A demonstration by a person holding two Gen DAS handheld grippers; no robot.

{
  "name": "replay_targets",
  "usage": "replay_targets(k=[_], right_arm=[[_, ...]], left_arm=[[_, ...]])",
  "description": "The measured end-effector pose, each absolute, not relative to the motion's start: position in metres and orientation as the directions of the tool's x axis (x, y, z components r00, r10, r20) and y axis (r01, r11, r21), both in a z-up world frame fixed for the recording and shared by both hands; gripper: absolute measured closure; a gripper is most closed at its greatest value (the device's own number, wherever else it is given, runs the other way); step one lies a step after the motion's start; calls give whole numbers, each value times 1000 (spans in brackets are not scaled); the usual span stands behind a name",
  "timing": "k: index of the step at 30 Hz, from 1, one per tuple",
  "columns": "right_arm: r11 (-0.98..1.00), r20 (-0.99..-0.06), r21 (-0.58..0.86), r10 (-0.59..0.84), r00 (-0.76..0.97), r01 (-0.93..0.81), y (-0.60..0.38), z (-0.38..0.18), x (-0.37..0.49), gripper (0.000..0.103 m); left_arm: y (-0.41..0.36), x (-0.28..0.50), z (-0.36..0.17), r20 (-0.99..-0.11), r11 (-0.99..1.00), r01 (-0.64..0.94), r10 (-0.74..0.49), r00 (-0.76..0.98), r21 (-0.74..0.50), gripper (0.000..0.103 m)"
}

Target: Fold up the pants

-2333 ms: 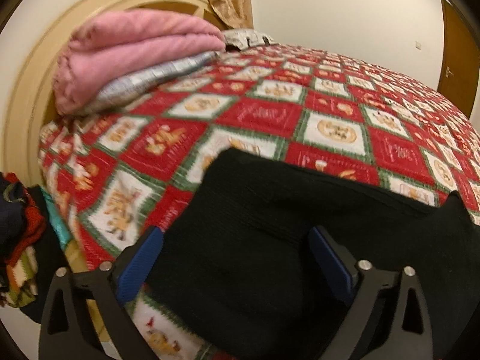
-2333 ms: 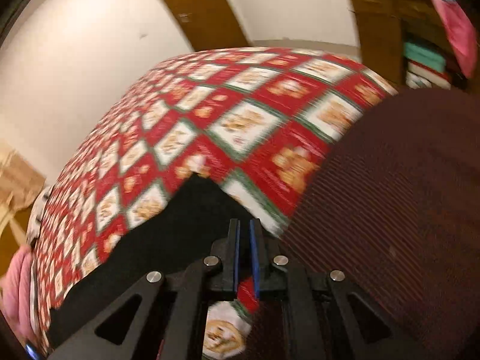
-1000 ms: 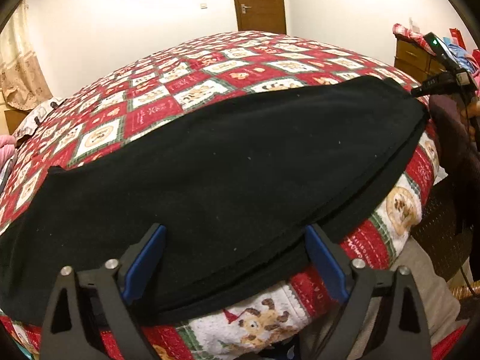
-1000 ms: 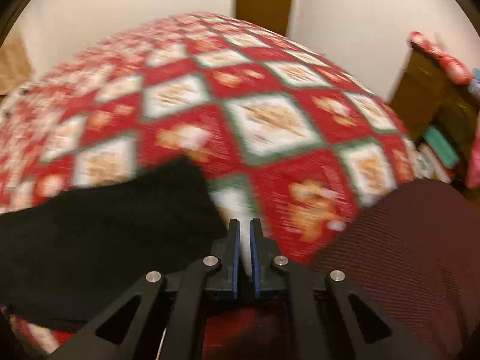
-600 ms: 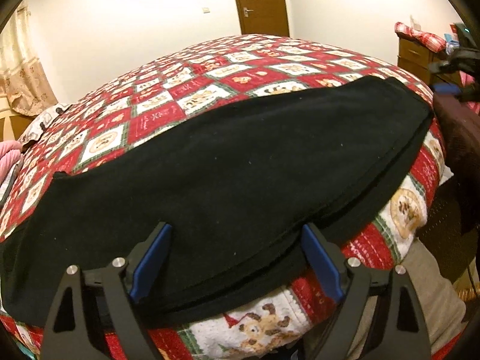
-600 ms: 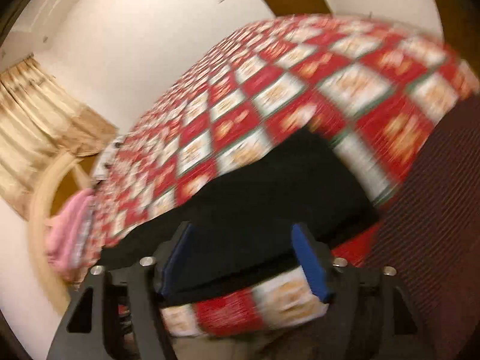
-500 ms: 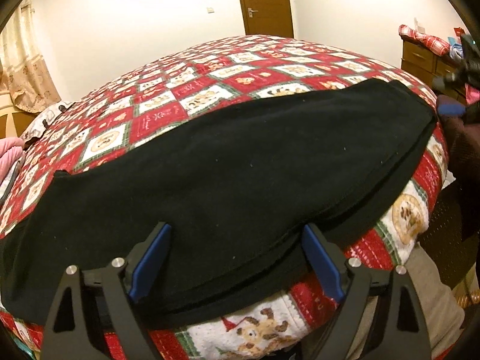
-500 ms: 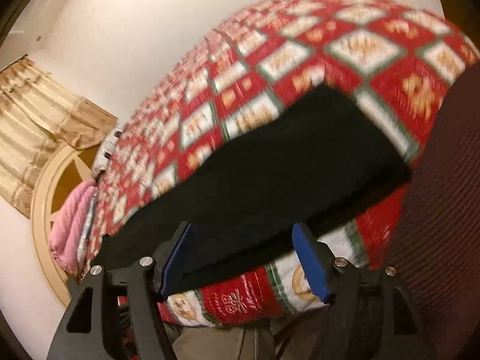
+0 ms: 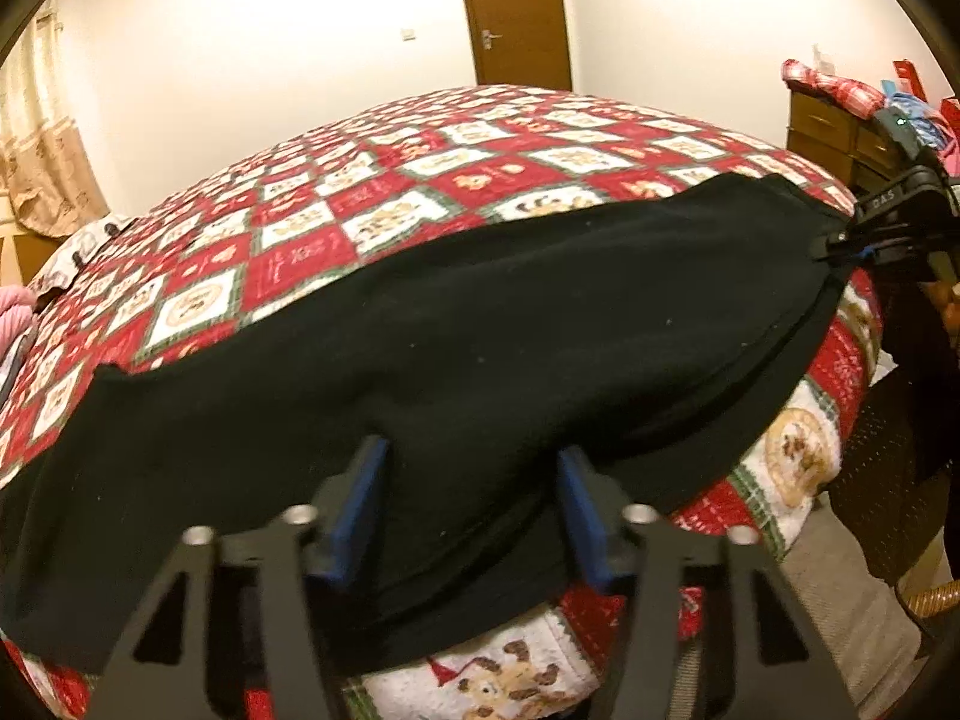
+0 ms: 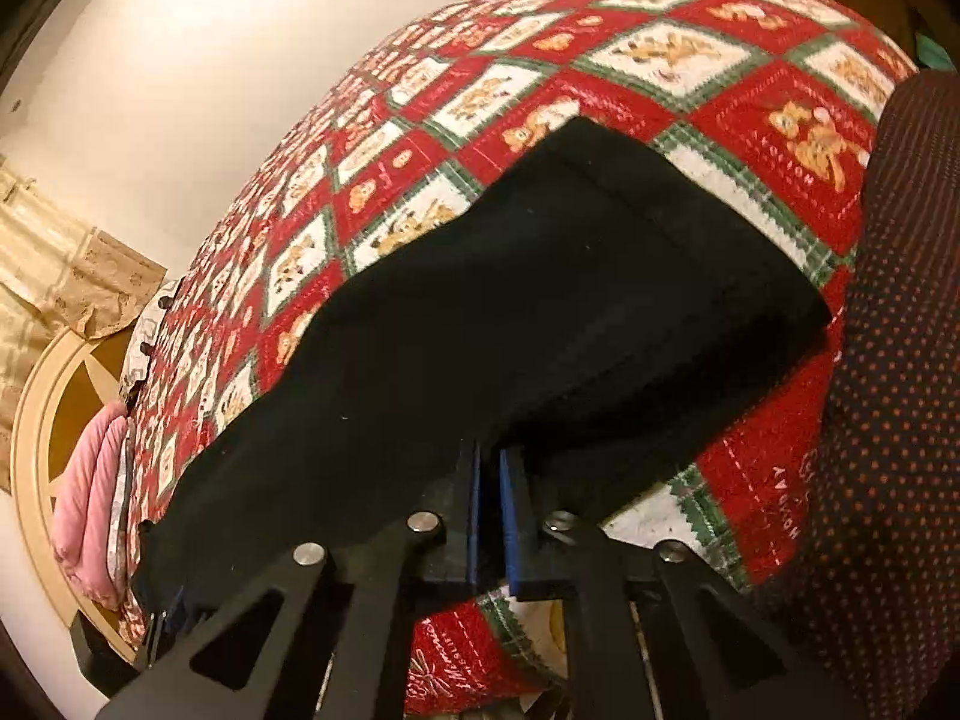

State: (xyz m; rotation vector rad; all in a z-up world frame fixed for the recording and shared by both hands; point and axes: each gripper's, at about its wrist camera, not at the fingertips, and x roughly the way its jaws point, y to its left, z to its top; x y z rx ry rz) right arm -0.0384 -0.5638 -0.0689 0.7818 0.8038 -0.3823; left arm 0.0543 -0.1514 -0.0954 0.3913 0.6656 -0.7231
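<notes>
Black pants (image 9: pixel 480 336) lie stretched along the near edge of a bed with a red, white and green quilt (image 9: pixel 372 204), and overhang that edge. My left gripper (image 9: pixel 468 510) is partly closed around a raised fold of the near edge, its blue pads (image 9: pixel 354 516) against the cloth with a gap between them. My right gripper (image 10: pixel 489 504) is shut on the near edge of the pants (image 10: pixel 540 312) near their right end. It also shows in the left wrist view (image 9: pixel 840 243) at the pants' far right corner.
A wooden door (image 9: pixel 516 12) stands in the far wall. A dresser (image 9: pixel 828 126) with clothes on top is at the right. A pink folded blanket (image 10: pixel 90 498) lies by the round headboard (image 10: pixel 36 468). A dark dotted fabric (image 10: pixel 888 420) fills the right side.
My left gripper's jaws have narrowed around a fold of the pants' edge. My right gripper, open half a second ago, has closed on the pants' edge.
</notes>
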Motion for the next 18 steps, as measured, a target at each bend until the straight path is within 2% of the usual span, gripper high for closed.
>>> replay_targets(k=[3, 5, 11, 12, 15, 18], right_arm=[[707, -751, 443, -43, 659, 552, -558, -53, -46, 99], [736, -754, 403, -70, 653, 544, -554, -42, -52, 99], [755, -805, 255, -180, 565, 604, -552, -49, -62, 99], [750, -810, 249, -186, 557, 613, -555, -54, -63, 103], [761, -803, 249, -183, 566, 599, -556, -55, -62, 103], [754, -774, 293, -174, 609, 588, -559, -46, -68, 100]], left_arm=[[-149, 52, -88, -667, 681, 727, -502, 550, 88, 80], [-147, 50, -83, -657, 676, 732, -512, 552, 88, 84], [-149, 40, -87, -685, 632, 768, -517, 513, 98, 87], [-153, 37, -93, -700, 623, 773, -498, 512, 122, 87], [-157, 30, -97, -695, 600, 780, -485, 532, 179, 85], [-155, 31, -93, -694, 593, 789, -502, 516, 158, 85]])
